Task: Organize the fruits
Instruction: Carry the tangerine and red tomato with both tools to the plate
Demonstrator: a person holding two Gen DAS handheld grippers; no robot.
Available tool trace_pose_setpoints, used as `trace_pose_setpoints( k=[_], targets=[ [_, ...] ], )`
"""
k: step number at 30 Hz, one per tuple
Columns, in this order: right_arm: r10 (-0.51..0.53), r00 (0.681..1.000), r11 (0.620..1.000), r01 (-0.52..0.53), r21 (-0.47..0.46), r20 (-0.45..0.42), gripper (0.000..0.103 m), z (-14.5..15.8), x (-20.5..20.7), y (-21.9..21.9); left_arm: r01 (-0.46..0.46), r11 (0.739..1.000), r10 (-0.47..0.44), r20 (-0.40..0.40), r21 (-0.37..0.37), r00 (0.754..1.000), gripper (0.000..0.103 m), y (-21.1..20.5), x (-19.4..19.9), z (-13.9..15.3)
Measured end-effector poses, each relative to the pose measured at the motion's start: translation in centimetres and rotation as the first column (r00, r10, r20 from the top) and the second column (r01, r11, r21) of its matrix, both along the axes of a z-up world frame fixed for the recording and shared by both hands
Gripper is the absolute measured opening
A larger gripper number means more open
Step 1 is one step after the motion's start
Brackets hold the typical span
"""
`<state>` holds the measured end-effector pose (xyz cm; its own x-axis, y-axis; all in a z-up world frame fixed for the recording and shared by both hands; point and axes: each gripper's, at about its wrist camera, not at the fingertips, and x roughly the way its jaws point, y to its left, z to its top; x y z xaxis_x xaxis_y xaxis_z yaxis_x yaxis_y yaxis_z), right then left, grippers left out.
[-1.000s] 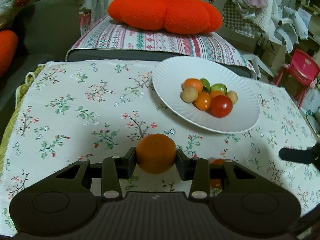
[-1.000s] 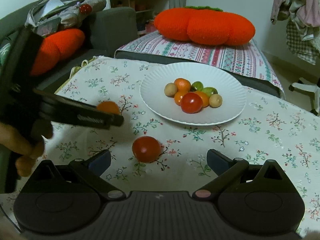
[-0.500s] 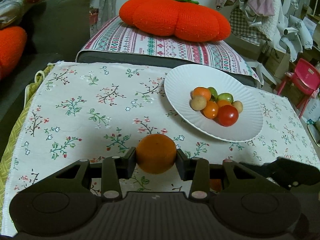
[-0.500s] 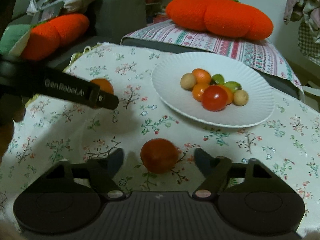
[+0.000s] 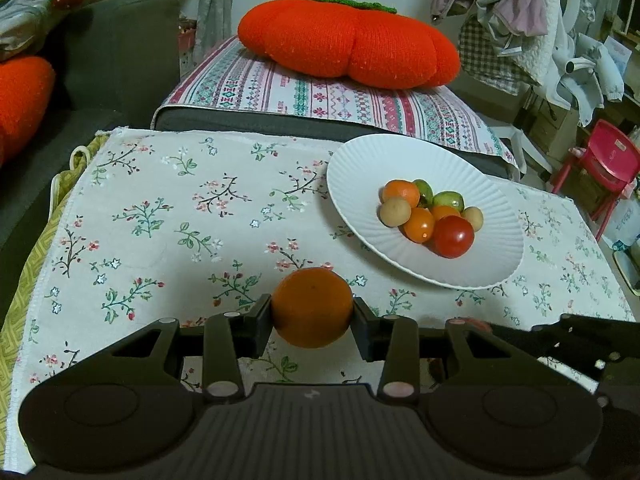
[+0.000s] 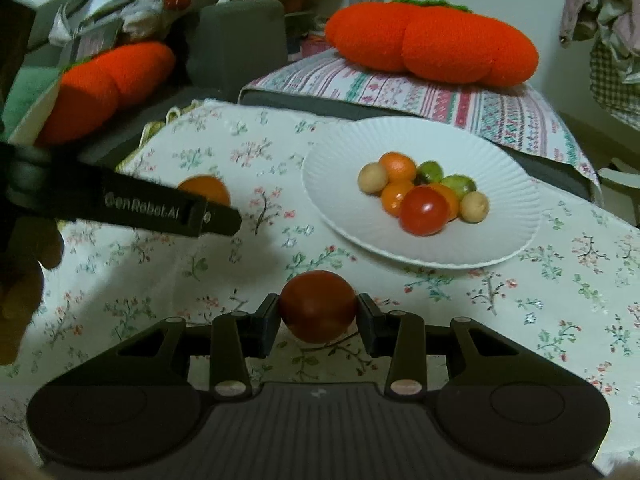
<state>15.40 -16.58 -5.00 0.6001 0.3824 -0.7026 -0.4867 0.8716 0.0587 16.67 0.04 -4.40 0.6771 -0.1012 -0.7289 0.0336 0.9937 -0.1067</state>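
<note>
My left gripper (image 5: 313, 320) is shut on an orange (image 5: 312, 307) and holds it over the floral tablecloth, near and left of the white plate (image 5: 360, 168). The plate holds several small fruits, among them a red tomato (image 5: 453, 236). My right gripper (image 6: 318, 318) is shut on a red tomato (image 6: 317, 306) in front of the plate (image 6: 332, 168). In the right wrist view the left gripper's finger (image 6: 168, 212) crosses at the left with the orange (image 6: 204, 189) behind it.
A big orange pumpkin cushion (image 5: 348, 42) lies on a striped cushion behind the table. A grey sofa with another orange cushion (image 6: 104, 88) is at the left. A red child's chair (image 5: 604, 168) and hanging clothes are at the right.
My right gripper moved forward around the red tomato and shut on it. My left gripper keeps its hold on the orange and has drawn back a little from the plate.
</note>
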Motion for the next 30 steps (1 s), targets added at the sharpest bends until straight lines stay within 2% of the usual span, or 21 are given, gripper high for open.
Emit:
trace_pose_setpoints(
  k=[8,20,25,30],
  targets=[
    [-0.028,0.999,0.999,0.027,0.034,0.039,0.037,1.5,-0.1,-1.3,0.031,0.999,-0.029,0.051,-0.024,0.998,0.025,-0.6,0.0,0.6],
    [-0.152,0.984,0.987,0.148,0.055,0.087,0.037,2.2,1.6,-4.3,0.127,0.992,-0.127,0.116,0.002,0.985,0.025,-3.4,1.2,0.4],
    [-0.181,0.978,0.982,0.174,0.076,0.103,0.037,2.7,2.0,-5.4,0.153,0.988,-0.155,0.147,0.028,0.977,0.025,-3.9,1.6,0.5],
    [-0.194,0.975,0.98,0.187,0.069,0.11,0.037,2.6,2.5,-5.8,0.164,0.986,-0.166,0.153,0.022,0.974,0.025,-4.0,2.1,0.6]
  ],
)
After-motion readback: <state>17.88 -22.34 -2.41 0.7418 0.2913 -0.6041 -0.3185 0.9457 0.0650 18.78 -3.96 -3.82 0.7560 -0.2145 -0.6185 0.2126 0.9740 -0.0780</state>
